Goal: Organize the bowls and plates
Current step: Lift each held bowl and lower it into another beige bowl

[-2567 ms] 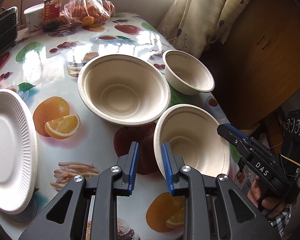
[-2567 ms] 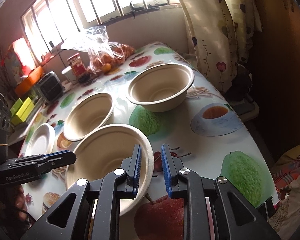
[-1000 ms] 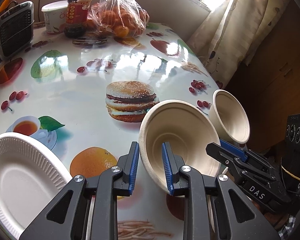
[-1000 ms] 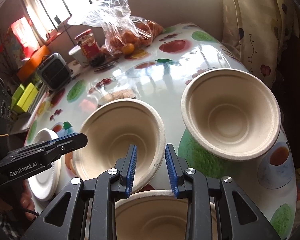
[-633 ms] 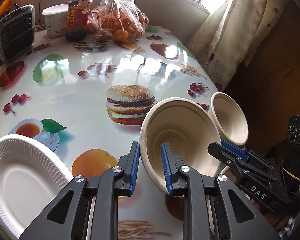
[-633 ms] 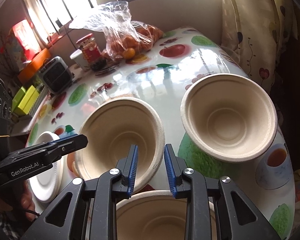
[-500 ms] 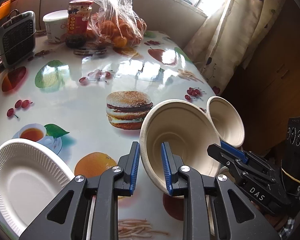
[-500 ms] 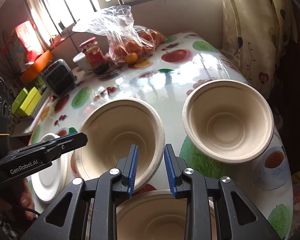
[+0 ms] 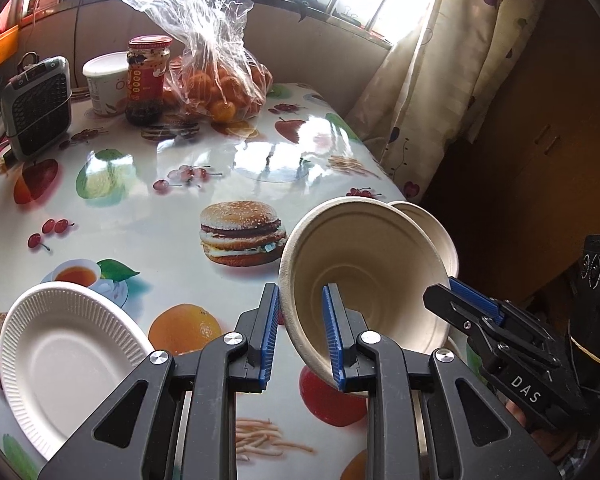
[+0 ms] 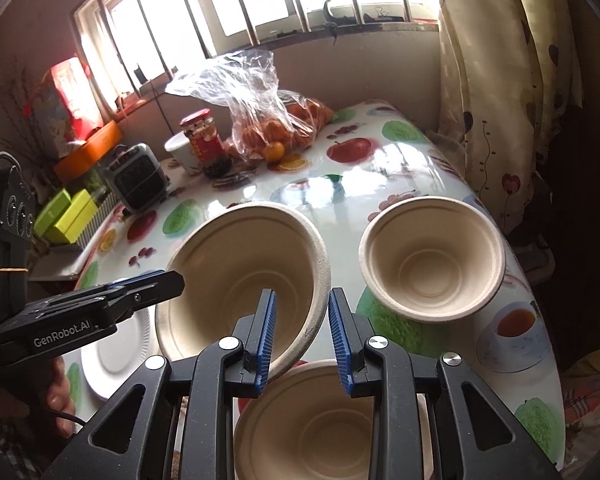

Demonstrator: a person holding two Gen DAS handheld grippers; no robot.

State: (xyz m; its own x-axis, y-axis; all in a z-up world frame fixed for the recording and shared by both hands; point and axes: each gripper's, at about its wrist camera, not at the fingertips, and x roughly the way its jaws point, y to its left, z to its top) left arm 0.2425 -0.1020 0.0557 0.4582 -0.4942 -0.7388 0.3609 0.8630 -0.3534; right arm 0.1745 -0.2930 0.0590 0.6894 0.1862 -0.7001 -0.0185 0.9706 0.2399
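Observation:
My left gripper point(image 9: 299, 312) is shut on the rim of a large beige pulp bowl point(image 9: 372, 276) and holds it tilted above the table; this bowl also shows in the right wrist view point(image 10: 236, 280). A smaller beige bowl point(image 10: 432, 264) stands on the table at the right, and its rim point(image 9: 440, 232) peeks out behind the held bowl. Another beige bowl point(image 10: 308, 420) sits below my right gripper point(image 10: 302, 316), whose jaws are slightly apart and empty beside the held bowl's rim. A white ribbed paper plate point(image 9: 64, 356) lies at the table's near left.
At the back of the fruit-print table point(image 9: 148, 208) stand a bag of oranges point(image 9: 216, 92), a red-lidded jar point(image 9: 146, 80), a white tub point(image 9: 102, 80) and a small grey heater point(image 9: 36, 108). A curtain point(image 9: 440, 72) hangs at the right edge.
My left gripper closed on the large bowl, lifted it off the table and tilted it. Both grippers have risen. The right gripper has opened a little wider.

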